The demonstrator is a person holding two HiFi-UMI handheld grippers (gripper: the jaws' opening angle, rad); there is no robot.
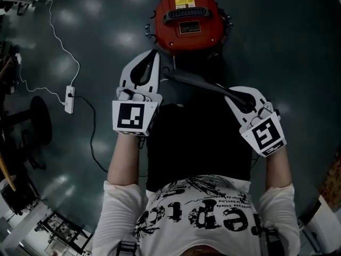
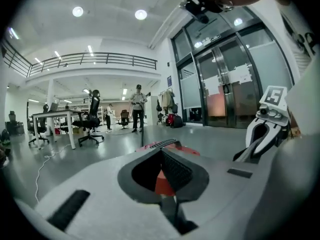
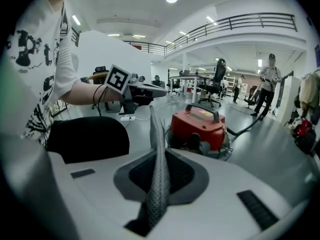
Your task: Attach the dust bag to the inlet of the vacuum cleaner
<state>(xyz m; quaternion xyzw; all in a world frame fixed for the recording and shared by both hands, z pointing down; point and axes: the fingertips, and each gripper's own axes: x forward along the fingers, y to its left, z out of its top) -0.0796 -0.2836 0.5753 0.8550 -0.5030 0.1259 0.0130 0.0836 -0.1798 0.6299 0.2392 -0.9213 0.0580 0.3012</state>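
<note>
Jaws pinching dust bag [image 3: 158,179], bystander [image 3: 270,84] beyond vacuum cleaner [image 3: 197,126]

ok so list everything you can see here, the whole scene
vacuum cleaner: one, red with a black handle, on the floor ahead
dust bag: one, black with a grey top edge, hanging between the two grippers
power strip: one, white, on the floor at left, white cable attached
office chair: one clear, black, beside a white desk far back
people: at least two, standing in the background
shirt: one, white with black print, bottom of head view
left gripper: one, white, jaws shut on the bag's top edge
right gripper: one, white, jaws shut on the bag's grey edge
</note>
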